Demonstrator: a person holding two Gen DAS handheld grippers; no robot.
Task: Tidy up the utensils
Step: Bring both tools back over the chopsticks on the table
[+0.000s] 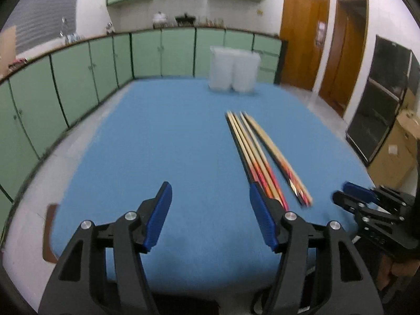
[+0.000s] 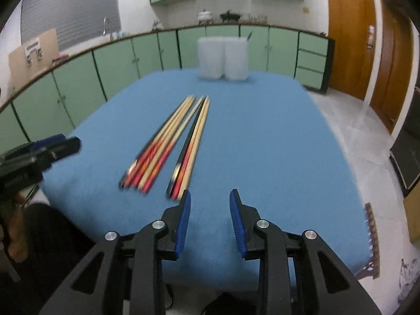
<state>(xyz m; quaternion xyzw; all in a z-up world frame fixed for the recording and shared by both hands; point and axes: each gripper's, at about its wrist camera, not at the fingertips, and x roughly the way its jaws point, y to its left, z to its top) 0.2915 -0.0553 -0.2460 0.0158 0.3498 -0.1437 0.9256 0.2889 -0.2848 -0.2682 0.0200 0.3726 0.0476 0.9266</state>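
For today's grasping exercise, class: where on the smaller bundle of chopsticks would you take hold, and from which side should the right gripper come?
Probably the red-painted thick ends of the smaller bundle, coming down from above. It lies flat on the blue cloth, so nothing fits beneath. Those ends lie just ahead of the right gripper, whose open jaws already straddle the sticks' width.

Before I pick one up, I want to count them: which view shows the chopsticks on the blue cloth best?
The right wrist view: the chopsticks lie near the picture's centre, full length, in two separate bundles, though blurred. In the left wrist view the chopsticks sit right of centre, and the left tool hides the near ends of one bundle.
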